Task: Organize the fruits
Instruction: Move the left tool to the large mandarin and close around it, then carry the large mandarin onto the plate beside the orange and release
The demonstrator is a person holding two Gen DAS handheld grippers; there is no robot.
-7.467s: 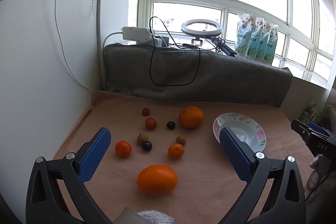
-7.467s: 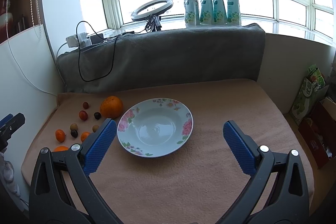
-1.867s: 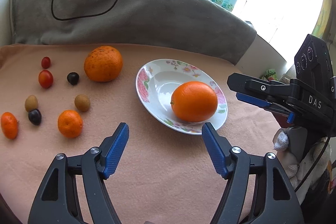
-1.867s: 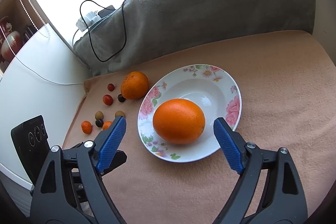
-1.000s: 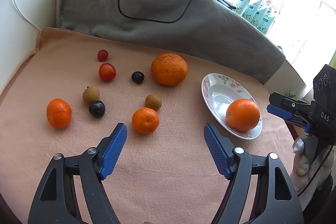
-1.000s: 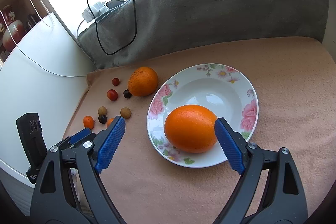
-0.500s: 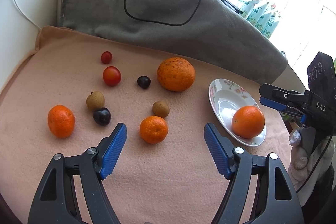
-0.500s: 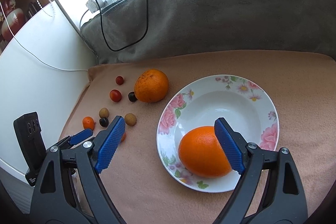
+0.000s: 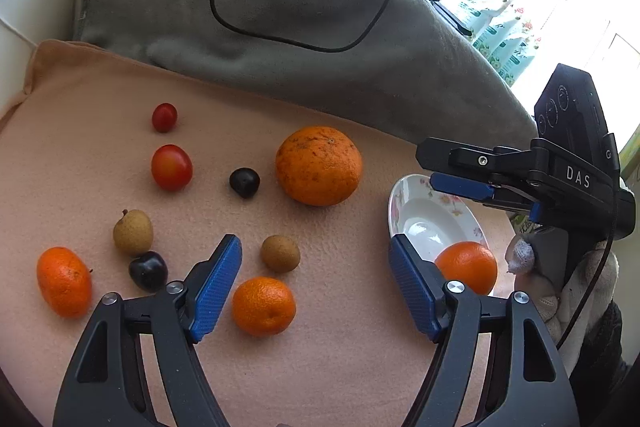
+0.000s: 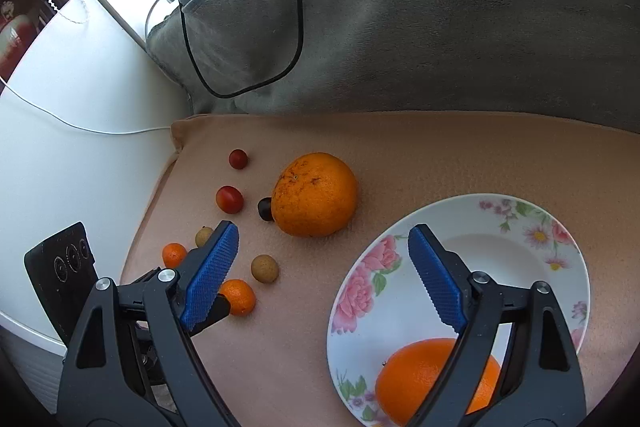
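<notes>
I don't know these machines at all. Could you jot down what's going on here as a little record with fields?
Plate: floral plate, holding one orange
On the cloth: speckled orange, two small mandarins, two tomatoes, two dark cherries, two brown longans
Left gripper: open, empty, just above a mandarin
Right gripper: open, empty, beside the plate
Surface: peach cloth

Two oranges (image 9: 319, 165), two mandarins (image 9: 264, 305)
</notes>
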